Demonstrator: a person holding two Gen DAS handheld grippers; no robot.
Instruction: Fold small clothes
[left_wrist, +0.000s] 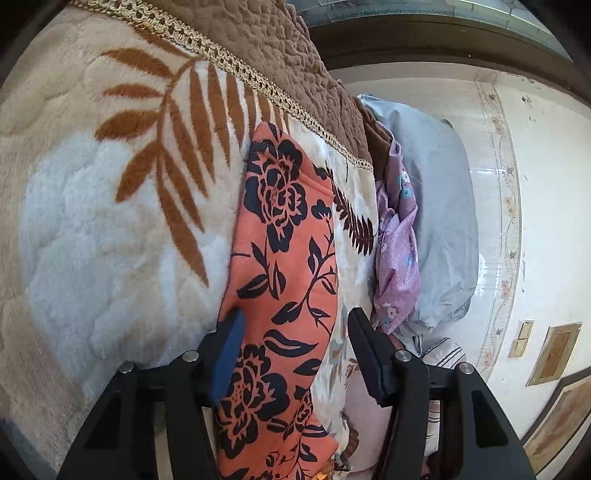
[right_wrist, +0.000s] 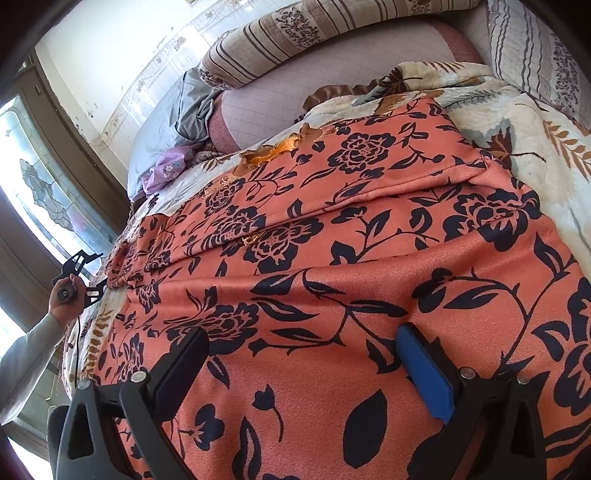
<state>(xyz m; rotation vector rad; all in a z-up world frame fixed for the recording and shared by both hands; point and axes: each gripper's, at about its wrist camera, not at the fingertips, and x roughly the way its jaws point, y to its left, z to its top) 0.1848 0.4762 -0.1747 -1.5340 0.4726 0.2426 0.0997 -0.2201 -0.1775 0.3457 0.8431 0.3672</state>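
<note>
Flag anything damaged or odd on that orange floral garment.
The orange floral garment has a ragged far edge: the fabric looks torn or frayed there, with bright orange scraps curling up. Elsewhere it lies fairly flat on the leaf-print blanket, with one fold ridge across it.

Black gripper (right_wrist: 303, 354) frames, 1 blue pad, silver screws, grey sleeve (right_wrist: 26, 354).

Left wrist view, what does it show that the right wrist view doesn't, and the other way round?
Only the left wrist view shows the brown quilted cover with gold braid trim. Only the right wrist view shows the person's left hand holding the left gripper, plus the striped pillows. Both show the orange floral garment lying on the leaf-print blanket, the purple cloth, and open fingers.
</note>
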